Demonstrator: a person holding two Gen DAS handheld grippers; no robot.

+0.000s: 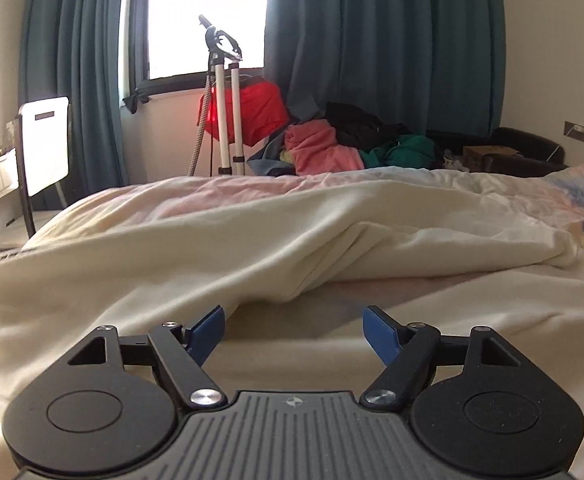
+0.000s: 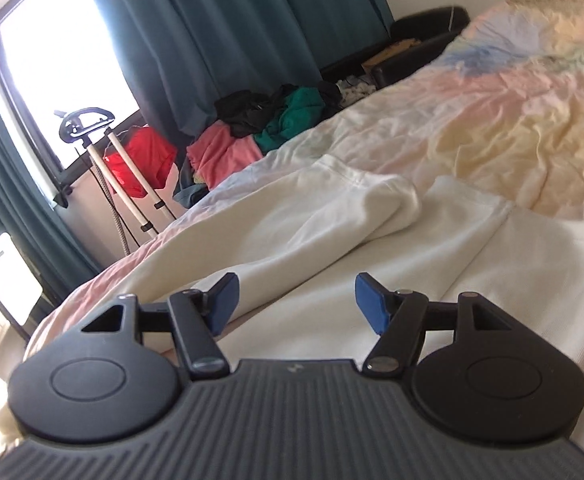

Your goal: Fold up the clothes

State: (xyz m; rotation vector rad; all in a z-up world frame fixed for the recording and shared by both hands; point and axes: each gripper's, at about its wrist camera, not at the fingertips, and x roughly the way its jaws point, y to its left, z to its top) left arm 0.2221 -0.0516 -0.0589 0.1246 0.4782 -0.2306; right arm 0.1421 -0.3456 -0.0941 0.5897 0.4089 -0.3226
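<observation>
Cream garment (image 2: 292, 232) — no readable writing — both tools spread.

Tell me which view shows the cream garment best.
The right wrist view: the garment shows its folded end, hem and ribbed panel. The left wrist view shows it only as one low, rumpled ridge across the bed.

Your cream garment (image 1: 275, 236) (image 2: 300, 216) lies spread across the bed's (image 2: 492, 104) near edge, one sleeve (rumpled) folded over its middle.
</observation>
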